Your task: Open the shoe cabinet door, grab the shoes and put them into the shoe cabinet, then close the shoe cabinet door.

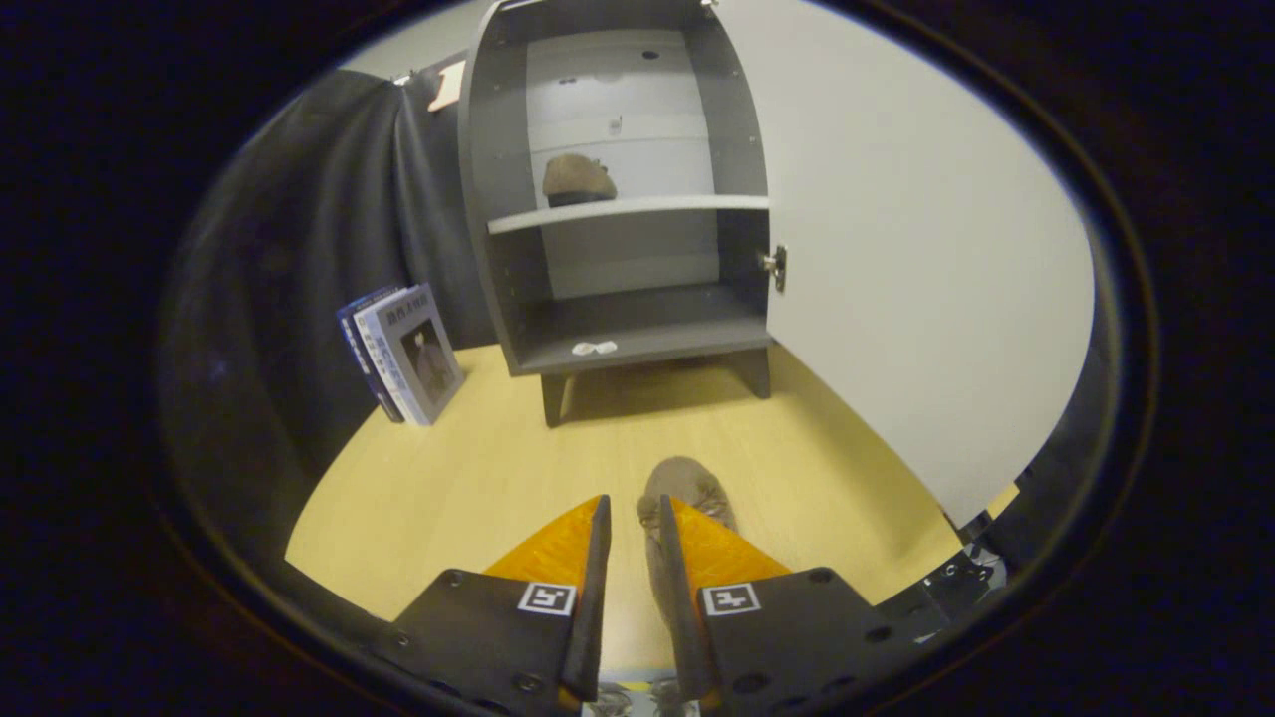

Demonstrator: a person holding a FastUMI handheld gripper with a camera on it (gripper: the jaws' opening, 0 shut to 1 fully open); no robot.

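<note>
At the bottom centre of the frame the gripper (634, 518) has its fingers drawn close together, clenched on the side wall of a brown suede shoe (687, 488) above the pale yellow wooden floor (448, 478). At upper centre stands the grey shoe cabinet (618, 329), its white door (896, 249) swung open to the right. A second brown shoe (578, 179) sits on its upper shelf. A stack of books (403, 354) leans at the left.

The cabinet (608, 329) looked like matt laminated board, the floor (478, 478) smooth pale wood, both shoes (687, 488) soft, suede-like.
</note>
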